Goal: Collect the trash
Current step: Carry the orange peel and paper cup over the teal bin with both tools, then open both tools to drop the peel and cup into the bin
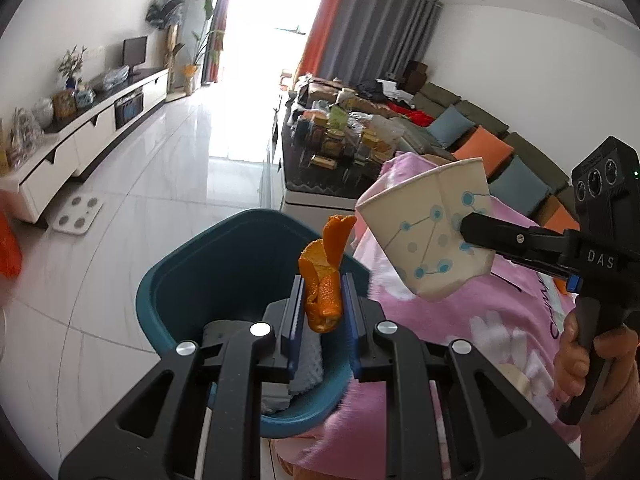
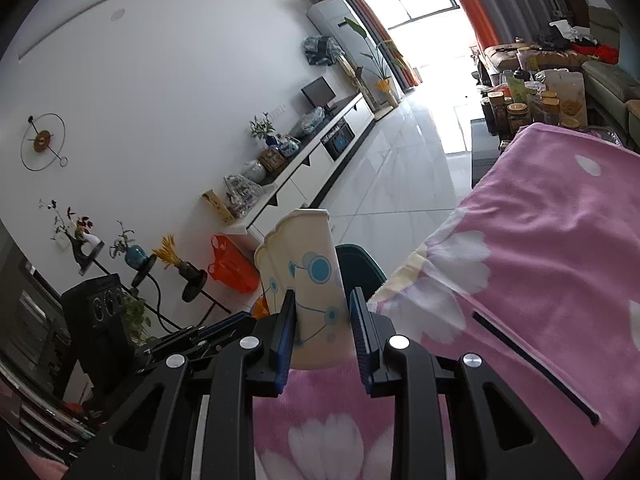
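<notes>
My left gripper [image 1: 322,294] is shut on a curled orange peel [image 1: 324,280] and holds it over the teal trash bin [image 1: 192,276], which stands on the floor beside the table. My right gripper [image 2: 322,316] is shut on a crushed white paper cup with blue dots [image 2: 308,276]. In the left wrist view the cup [image 1: 428,236] hangs in the air right of the peel, above the pink flowered cloth [image 1: 460,320], with the right gripper [image 1: 466,228] clamped on it. The bin's rim [image 2: 356,264] shows just behind the cup in the right wrist view.
Grey crumpled material [image 1: 304,364] lies inside the bin. A cluttered dark coffee table [image 1: 340,148] with jars stands beyond. A sofa with cushions [image 1: 492,148] is to the right. A white TV cabinet [image 1: 92,124] runs along the left wall. An orange bag [image 2: 232,264] sits on the floor.
</notes>
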`<action>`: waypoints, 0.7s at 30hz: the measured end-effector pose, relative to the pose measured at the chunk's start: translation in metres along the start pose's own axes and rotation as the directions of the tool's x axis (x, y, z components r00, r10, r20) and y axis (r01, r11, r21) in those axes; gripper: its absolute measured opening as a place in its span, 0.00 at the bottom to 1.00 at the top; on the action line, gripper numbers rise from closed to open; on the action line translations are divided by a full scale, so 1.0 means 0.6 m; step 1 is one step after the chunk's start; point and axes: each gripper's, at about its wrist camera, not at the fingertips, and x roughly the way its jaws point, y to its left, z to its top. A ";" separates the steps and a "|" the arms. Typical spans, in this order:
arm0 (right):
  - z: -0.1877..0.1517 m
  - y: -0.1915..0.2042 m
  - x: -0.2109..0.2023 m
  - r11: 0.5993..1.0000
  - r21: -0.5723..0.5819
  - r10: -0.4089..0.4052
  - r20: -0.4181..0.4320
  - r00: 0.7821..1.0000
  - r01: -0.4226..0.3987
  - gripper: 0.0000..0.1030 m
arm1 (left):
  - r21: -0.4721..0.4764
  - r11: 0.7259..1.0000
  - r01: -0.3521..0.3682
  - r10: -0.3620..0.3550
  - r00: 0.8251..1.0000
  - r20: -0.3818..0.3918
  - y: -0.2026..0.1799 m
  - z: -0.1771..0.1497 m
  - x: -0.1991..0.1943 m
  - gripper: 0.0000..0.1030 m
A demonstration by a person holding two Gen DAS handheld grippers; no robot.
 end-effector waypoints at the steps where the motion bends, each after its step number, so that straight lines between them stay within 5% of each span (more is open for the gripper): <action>1: 0.001 0.001 0.009 1.000 0.001 -0.003 -0.009 1.000 0.003 0.24 | -0.010 1.000 -0.004 0.004 1.000 -0.004 0.008 -0.001 0.004 0.18; 21: -0.010 0.024 0.096 0.998 -0.012 -0.069 -0.112 0.991 0.068 0.30 | -0.104 0.994 -0.019 0.010 0.996 -0.091 0.064 -0.020 0.102 0.25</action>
